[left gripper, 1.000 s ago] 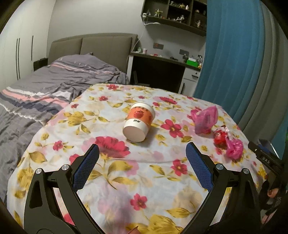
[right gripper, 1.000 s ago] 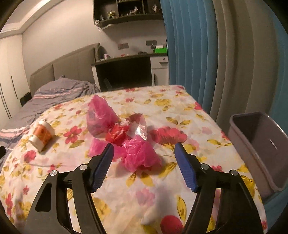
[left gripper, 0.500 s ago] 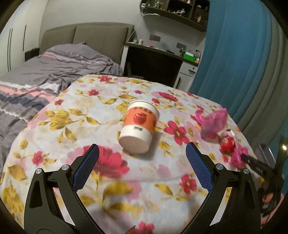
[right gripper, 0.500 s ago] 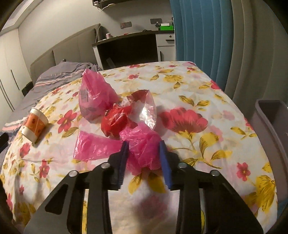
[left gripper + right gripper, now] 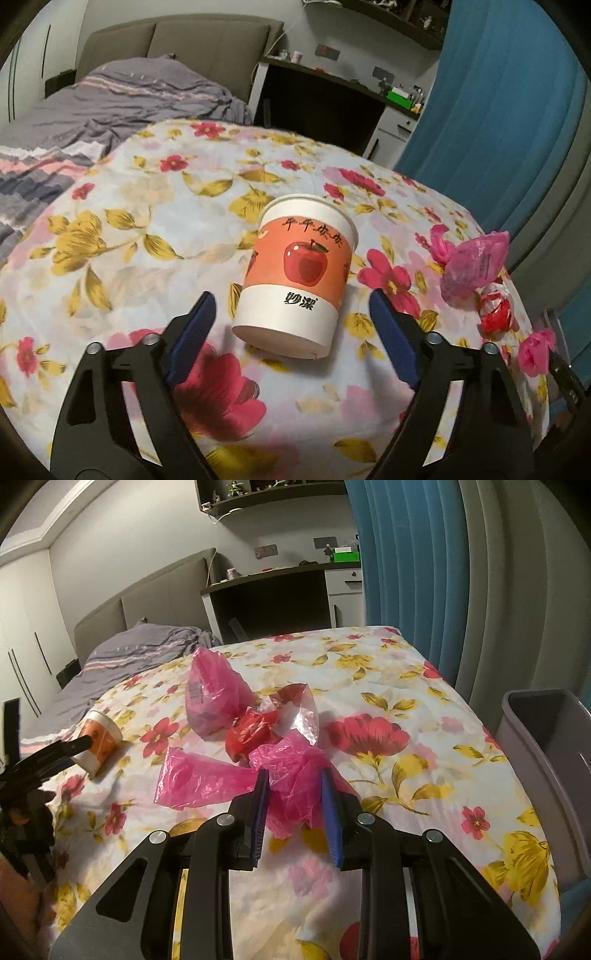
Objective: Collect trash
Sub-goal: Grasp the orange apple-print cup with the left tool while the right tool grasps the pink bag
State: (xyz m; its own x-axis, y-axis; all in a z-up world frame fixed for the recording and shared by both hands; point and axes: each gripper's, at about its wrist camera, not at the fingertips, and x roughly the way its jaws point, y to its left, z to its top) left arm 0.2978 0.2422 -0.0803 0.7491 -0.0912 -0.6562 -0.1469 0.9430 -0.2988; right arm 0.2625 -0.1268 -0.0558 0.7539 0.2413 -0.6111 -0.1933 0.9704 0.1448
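Floral cloth covers the desk [image 5: 140,236] where the trash lies, with the bed [image 5: 122,92] behind it on the left and blue curtains [image 5: 402,572] on the right.

On the left, we have brought the left gripper [image 5: 291,325] much nearer to the paper cup [image 5: 299,277] than it was a second ago. The cup lies on its side with its base toward us, and it now fills the space ahead of the jaws. These are closing from their widest spread, yet each blue pad stands clear of the cup wall, so nothing is gripped there yet. We judge that the cup is the next thing the left hand takes.

Further right lie a puffed pink bag [image 5: 214,698] and a red wrapper [image 5: 251,734], touching one another.

At the right gripper [image 5: 295,797], the jaws stood wide on either side of the crumpled pink bag [image 5: 295,771] a second ago; now they have pinched in on it, and the plastic bulges out between and above the pads. That piece looks secured and ready to lift.

Beyond the desk's right edge stands the grey bin [image 5: 546,738], open and near, which is the likely place for it.
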